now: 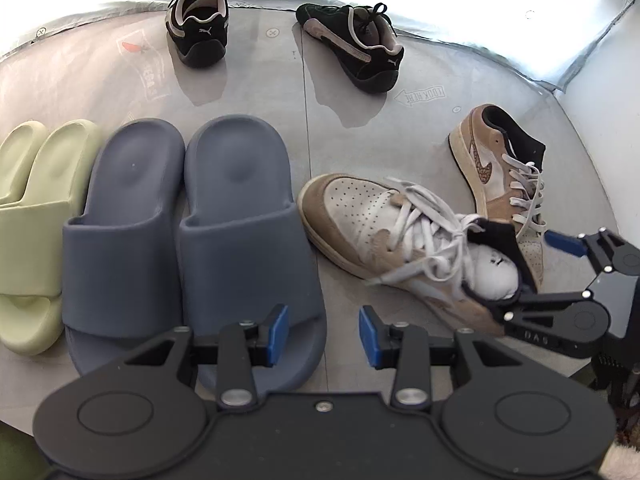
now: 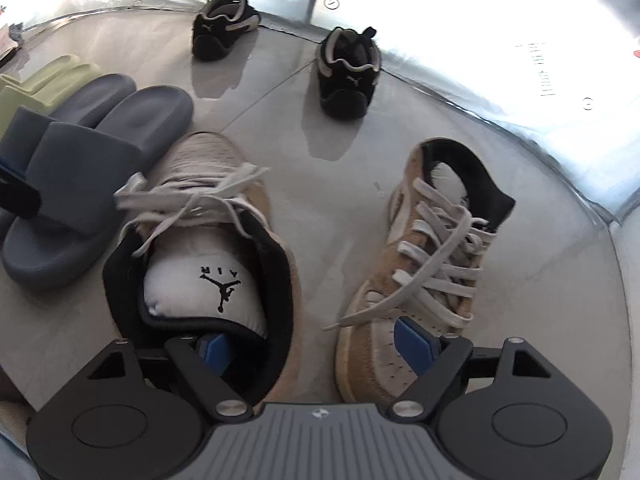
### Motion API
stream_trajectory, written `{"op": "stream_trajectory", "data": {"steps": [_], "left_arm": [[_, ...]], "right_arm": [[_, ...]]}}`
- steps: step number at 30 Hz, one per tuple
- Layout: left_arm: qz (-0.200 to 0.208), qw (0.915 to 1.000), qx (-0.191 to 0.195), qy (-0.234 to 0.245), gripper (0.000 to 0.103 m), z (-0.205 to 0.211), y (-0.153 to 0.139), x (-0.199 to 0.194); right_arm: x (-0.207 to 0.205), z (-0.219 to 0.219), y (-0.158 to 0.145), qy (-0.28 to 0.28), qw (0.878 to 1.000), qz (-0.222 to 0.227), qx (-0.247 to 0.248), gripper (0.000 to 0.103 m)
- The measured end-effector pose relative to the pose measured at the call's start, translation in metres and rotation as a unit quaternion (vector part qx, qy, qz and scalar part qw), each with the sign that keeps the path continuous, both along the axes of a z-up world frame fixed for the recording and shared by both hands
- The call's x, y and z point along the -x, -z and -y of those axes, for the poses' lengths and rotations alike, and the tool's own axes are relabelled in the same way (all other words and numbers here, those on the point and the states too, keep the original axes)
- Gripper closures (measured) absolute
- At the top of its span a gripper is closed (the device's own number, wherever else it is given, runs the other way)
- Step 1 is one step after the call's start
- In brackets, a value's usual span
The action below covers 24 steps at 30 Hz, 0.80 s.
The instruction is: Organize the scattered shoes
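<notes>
A tan and white sneaker [image 1: 384, 236] lies on the grey floor, toe to the left; it also shows in the right wrist view [image 2: 224, 240]. My right gripper [image 2: 316, 350] is open, with its left finger inside this sneaker's heel opening and its right finger over the toe of the matching sneaker [image 2: 432, 264]. That second sneaker [image 1: 504, 168] lies to the right. My left gripper [image 1: 323, 332] is open and empty, above the front of the right blue slide [image 1: 248, 240]. The right gripper [image 1: 560, 276] shows at the sneaker's heel.
Two blue slides [image 1: 124, 240] stand side by side, with a pale green pair [image 1: 36, 216] to their left. Two black sneakers [image 1: 200, 24] [image 1: 356, 44] stand apart at the back, near the foil wall [image 1: 520, 36]. The wall curves round on the right.
</notes>
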<state>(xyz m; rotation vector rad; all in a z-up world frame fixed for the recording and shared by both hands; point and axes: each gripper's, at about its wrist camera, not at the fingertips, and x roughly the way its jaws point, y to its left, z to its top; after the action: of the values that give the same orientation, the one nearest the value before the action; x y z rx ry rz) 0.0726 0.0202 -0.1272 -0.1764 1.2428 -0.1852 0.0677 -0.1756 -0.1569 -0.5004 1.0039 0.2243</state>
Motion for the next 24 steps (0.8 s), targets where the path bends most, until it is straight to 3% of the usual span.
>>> {"op": "stream_trajectory", "data": {"steps": [7,24], "left_arm": [[0.008,0.9999,-0.004,0.008,0.063,0.005,-0.002,-0.003],[0.000,0.9999,0.001,-0.011,0.063,-0.002,0.004,-0.008]], "right_arm": [[-0.010,0.019,0.001,0.000,1.000,0.015,0.009,0.021],[-0.061,0.115,0.004,0.118,0.992,0.035,0.028,0.020]]}}
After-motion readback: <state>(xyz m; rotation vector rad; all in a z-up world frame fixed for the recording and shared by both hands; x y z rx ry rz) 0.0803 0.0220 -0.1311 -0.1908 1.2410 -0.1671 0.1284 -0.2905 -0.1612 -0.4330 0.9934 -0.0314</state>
